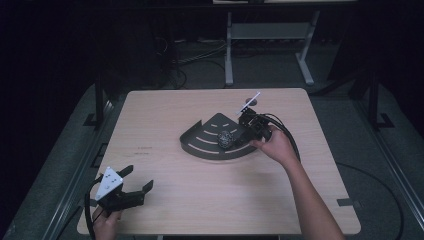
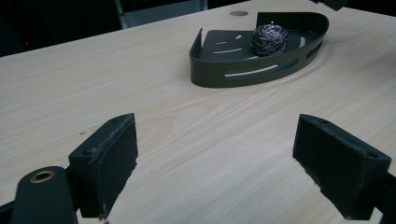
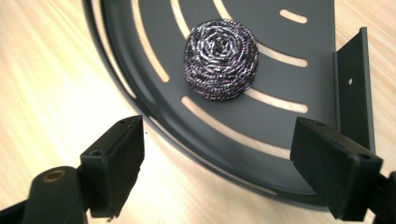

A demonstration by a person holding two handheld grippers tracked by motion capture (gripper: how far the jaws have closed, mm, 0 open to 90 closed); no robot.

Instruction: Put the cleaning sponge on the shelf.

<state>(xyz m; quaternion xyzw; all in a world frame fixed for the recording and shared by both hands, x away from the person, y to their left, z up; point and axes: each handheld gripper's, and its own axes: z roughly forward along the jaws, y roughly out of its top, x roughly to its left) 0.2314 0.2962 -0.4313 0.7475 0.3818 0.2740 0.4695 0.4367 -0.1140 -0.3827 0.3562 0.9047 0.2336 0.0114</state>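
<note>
**benchrat:** Left hand-held gripper (image 1: 134,184) sits at the lower left of the high view, jaws spread wide, nothing between them, parked over bare bench (image 1: 165,200). Looks idle to me.

**wirewool_fan:** Agreed. Moving up the frame, the right hand-held gripper (image 1: 235,141) is at the middle, right of centre, at the edge of that dark quarter-round caddy (image 1: 200,145). Its jaws are spread too. In the right gripper view they straddle the caddy's curved rim with the steel scourer (image 3: 221,58) sitting loose just beyond, upper middle of the frame, touching neither pad.

**benchrat:** So the scourer is inside the caddy, on the slotted floor, near the middle?

**wirewool_fan:** Yep, same in the left gripper view, upper right (image 2: 270,39). My guess is it's either the approach for a pick or the moment after a drop. If it's a pick, the next move needs the right one pushed forward over the rim until the ball is between the pads, then a gentle squeeze, since that wool will squash.
</note>
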